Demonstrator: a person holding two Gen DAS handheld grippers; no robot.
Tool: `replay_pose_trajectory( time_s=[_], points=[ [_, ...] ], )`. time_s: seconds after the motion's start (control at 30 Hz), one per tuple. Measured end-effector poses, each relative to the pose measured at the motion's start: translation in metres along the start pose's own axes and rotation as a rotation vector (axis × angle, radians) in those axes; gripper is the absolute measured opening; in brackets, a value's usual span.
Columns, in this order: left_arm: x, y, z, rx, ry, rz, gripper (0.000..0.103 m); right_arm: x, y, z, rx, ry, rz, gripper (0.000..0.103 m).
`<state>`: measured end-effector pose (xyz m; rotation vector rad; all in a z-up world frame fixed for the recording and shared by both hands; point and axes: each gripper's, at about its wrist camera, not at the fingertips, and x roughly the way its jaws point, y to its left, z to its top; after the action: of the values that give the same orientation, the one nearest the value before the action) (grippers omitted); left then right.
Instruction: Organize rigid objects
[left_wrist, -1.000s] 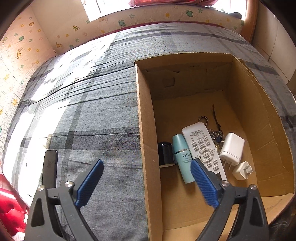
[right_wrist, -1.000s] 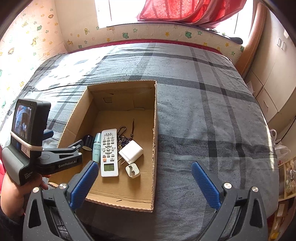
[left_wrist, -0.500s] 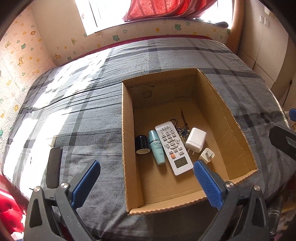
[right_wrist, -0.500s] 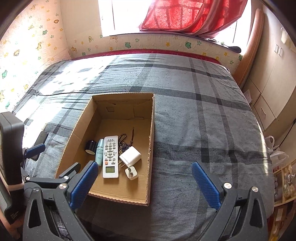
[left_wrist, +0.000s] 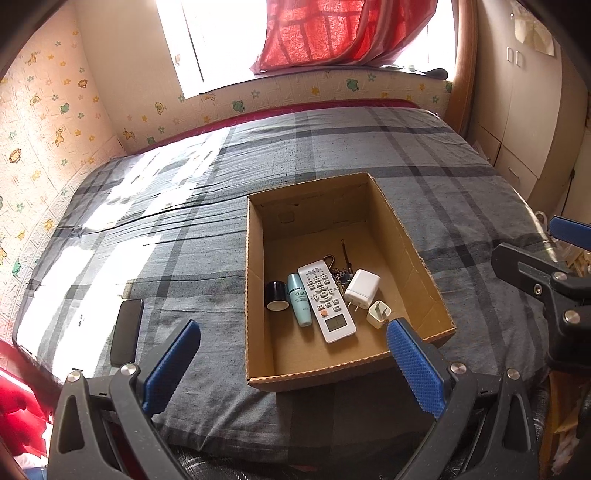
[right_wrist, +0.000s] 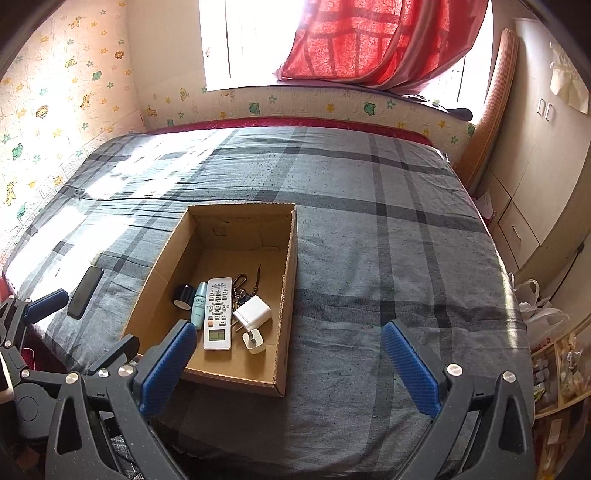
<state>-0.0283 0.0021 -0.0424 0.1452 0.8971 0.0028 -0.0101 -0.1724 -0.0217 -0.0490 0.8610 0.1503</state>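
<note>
You are looking across a bed (left_wrist: 332, 155) under a grey plaid cover, a red curtain (right_wrist: 369, 40) at the window beyond its far edge; on the cover, toward the near edge, sits an open cardboard box (left_wrist: 413, 251), and it seems placed there so both tools reach it easily. In the near half of the box floor the things lie side by side in a row: a black jar (left_wrist: 276, 294) on its side by the left wall, a teal bottle (left_wrist: 299, 304) just beside it, a white remote (left_wrist: 326, 300) just beside that, a bunch of keys (left_wrist: 341, 275) partly under the remote's far end, a white charger (left_wrist: 362, 289), and a small white plug adapter (left_wrist: 378, 314) nearest the right wall; the far half of the box is bare. A black phone (left_wrist: 126, 331) lies on the cover near the bed's left edge, well apart from the box; it looks like the one rigid thing left to bring in. Your left gripper (left_wrist: 291, 365) is spread wide and carries nothing, held back over the near edge; your right gripper (right_wrist: 288, 365) is likewise spread and empty, over the cover to the right of the box. Judging by that, the phone falls to your left tool, being on its side.
</note>
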Motion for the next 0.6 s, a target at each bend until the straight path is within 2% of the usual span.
replay_pose_trajectory(
  time_s=[0.23, 0.6],
  points=[
    [-0.019, -0.006, -0.006, 0.006, -0.007, -0.011, 0.103, -0.016, -0.004, -0.004, 0.001, -0.014, 0.004, 0.103],
    [-0.02, -0.012, -0.011, 0.019, 0.004, -0.019, 0.103, -0.016, -0.008, -0.008, 0.02, -0.002, -0.003, 0.103]
  ],
)
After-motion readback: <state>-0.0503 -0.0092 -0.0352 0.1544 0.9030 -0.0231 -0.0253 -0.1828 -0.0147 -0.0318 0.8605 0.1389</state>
